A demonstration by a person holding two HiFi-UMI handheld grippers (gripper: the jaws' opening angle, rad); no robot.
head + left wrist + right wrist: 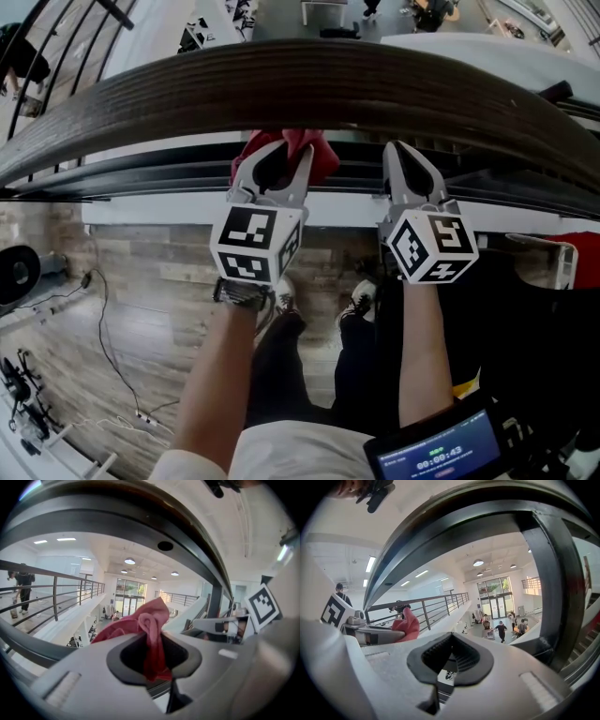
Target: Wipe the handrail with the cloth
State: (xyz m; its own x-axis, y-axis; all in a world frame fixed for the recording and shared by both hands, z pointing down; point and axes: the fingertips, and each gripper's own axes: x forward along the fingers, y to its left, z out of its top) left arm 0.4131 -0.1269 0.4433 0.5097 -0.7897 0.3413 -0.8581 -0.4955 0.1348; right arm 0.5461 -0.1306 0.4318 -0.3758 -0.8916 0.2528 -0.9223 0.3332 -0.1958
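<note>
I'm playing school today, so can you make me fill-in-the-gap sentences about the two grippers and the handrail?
1. The left gripper has its jaws shut on a red ___.
2. The right gripper has its jaws together, and between them there is ___.
3. The curved handrail has a top made of dark ___.

Missing words: cloth; nothing; wood.
</note>
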